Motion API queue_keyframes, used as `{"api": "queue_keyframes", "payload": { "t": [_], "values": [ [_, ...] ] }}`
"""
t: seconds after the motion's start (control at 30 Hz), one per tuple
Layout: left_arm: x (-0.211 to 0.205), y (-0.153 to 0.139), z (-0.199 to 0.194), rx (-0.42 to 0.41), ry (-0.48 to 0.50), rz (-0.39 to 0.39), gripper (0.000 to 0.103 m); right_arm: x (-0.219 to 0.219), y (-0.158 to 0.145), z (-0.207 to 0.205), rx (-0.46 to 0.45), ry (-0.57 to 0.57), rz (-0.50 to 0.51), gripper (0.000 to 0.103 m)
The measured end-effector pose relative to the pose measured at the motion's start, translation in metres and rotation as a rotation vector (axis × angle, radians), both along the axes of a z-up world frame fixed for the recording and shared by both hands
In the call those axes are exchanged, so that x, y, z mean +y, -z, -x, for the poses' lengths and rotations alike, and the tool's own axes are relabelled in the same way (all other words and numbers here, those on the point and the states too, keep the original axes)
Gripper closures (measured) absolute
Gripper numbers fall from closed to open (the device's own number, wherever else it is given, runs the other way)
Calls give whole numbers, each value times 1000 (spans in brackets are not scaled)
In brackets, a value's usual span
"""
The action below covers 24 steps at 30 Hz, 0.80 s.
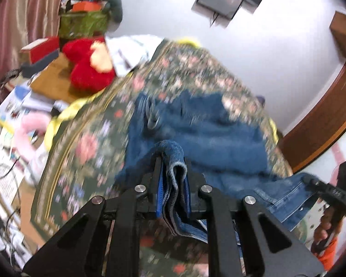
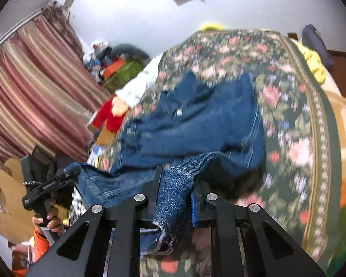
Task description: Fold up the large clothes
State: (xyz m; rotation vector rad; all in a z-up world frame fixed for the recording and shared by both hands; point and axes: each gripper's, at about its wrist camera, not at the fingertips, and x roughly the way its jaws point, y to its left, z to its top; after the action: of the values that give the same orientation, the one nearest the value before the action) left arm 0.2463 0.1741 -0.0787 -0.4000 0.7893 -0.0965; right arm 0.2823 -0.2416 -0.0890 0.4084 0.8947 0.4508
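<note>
Left side: the left tool (image 1: 173, 180) is closed on a bunched hem of the jeans (image 1: 196, 129), with the denim pinched between both fingers and hanging out below them. In the right wrist view the same tool appears at the far left, held by the person's left hand (image 2: 48, 219), and a stretch of denim runs from it toward the centre.

Centre: the main body of the jeans lies on the bed (image 1: 85, 138), which is covered by a floral blanket (image 2: 288, 120). The waistband end, with a metal button visible, rests toward the far side of the bed. The nearer part of the garment is lifted off the blanket and spans between the two tools. Motion blur prevents a reading of how many layers lie flat.

Right side: the right tool (image 2: 175, 182) is closed on another hem of the jeans, with the fabric gripped between its fingers and a frayed edge hanging beneath. In the left wrist view it appears at the far right, held by the right hand (image 1: 325, 228).

Status, as a judgement: both leg ends appear secured and raised, so a lengthwise-to-waist fold is in progress but not completed. Remaining steps likely include laying the held ends onto the waistband area, releasing both grips, and any further fold. A red plush toy (image 1: 90, 69) lies beside the bed, clear of the garment.
</note>
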Motion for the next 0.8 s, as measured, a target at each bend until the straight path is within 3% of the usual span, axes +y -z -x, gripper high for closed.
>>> {"api": "queue_keyframes", "payload": {
  "t": [0.17,0.37,0.57,0.8],
  "values": [
    [5,-20,-52,-65,-42,-50,89,-20,-17,-45,-32,93,-16,88],
    [26,-11,-131,-42,-131,-20,89,-31,-13,-118,-36,198,-11,88],
    [32,39,-209,58,-194,-75,88,-10,13,-200,-9,213,73,88],
    [40,119,-259,219,-221,-95,86,2,80,-262,99,186,149,88]
  ]
}}
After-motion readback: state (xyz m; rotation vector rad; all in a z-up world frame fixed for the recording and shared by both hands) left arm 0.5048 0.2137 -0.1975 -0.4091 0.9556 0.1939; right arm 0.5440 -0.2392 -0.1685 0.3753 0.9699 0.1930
